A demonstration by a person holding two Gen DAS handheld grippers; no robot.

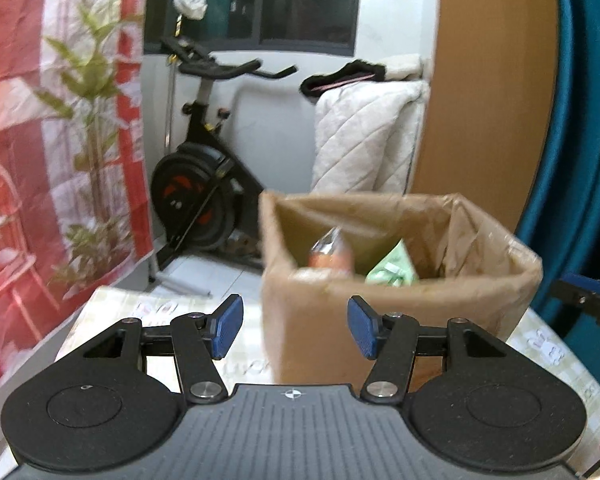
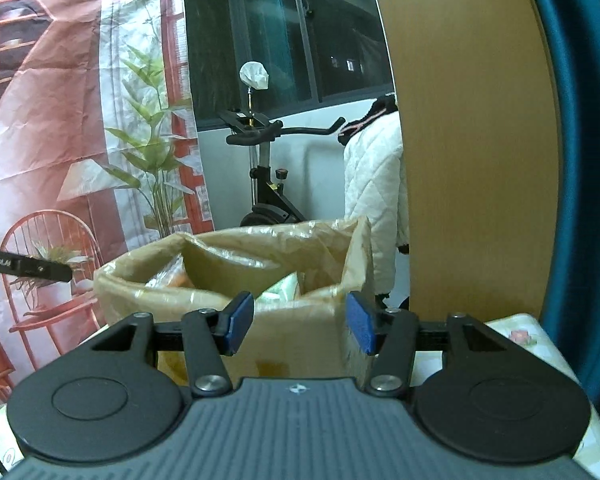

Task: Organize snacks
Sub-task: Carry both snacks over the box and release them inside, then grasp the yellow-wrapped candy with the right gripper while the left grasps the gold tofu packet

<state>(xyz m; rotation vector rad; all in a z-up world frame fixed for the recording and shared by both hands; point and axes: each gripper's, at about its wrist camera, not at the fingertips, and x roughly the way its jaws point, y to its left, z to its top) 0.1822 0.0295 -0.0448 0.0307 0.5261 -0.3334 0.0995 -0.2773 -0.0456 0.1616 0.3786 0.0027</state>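
The cardboard box [image 1: 380,320] stands on the table [image 1: 140,308] — both grippers face it. The left gripper [image 1: 295,327] and right gripper [image 2: 300,328] hold their jaws spread, nothing between them. Inside the box sit a clear-wrapped orange snack [image 1: 330,250] and a green packet [image 1: 394,268], side by side.

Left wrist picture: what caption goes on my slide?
Open left hand-held gripper faces a lined cardboard box holding two snack packets.
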